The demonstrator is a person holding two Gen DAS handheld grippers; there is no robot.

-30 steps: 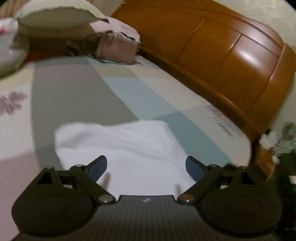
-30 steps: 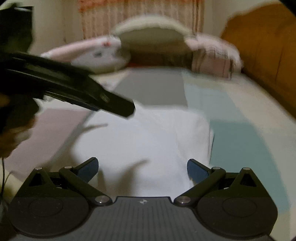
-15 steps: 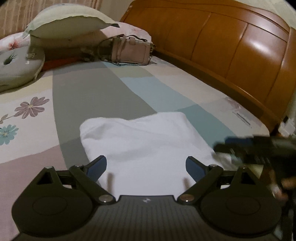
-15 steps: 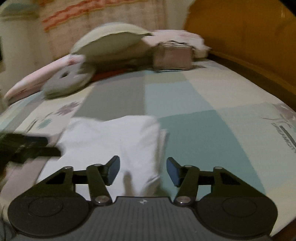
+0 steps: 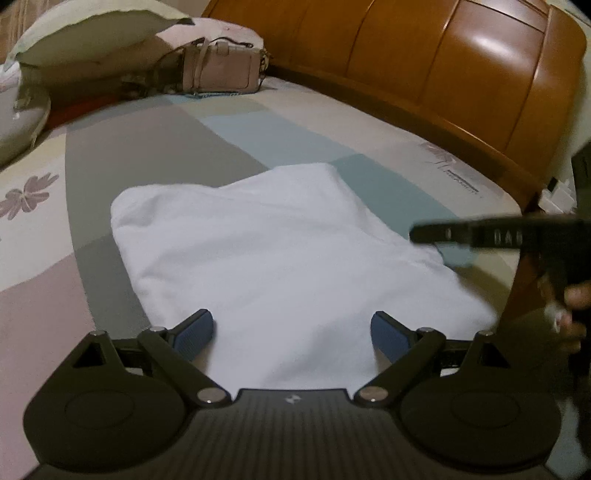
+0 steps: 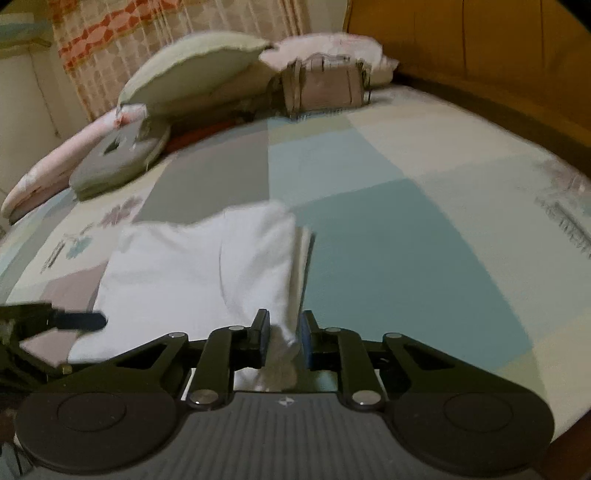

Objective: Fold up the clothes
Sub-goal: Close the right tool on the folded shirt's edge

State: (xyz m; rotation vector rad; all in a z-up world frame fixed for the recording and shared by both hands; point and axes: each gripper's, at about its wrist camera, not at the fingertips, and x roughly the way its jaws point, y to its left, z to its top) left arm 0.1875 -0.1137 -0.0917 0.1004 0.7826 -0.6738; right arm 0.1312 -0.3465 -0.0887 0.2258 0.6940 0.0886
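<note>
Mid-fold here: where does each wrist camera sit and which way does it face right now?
Left wrist: on the left gripper, tilted down over the white garment, facing the headboard; its open fingers and a hand show.
Right wrist: on the right gripper at the garment's right edge, facing the pillows; jaws closing with cloth between.
Shared: garment, handbag, bed, and each other's gripper.

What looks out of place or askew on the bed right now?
The pink handbag sits among the pillows, an odd spot. The white garment lies skewed to the bedspread's blocks, its right edge showing uneven layers.
</note>
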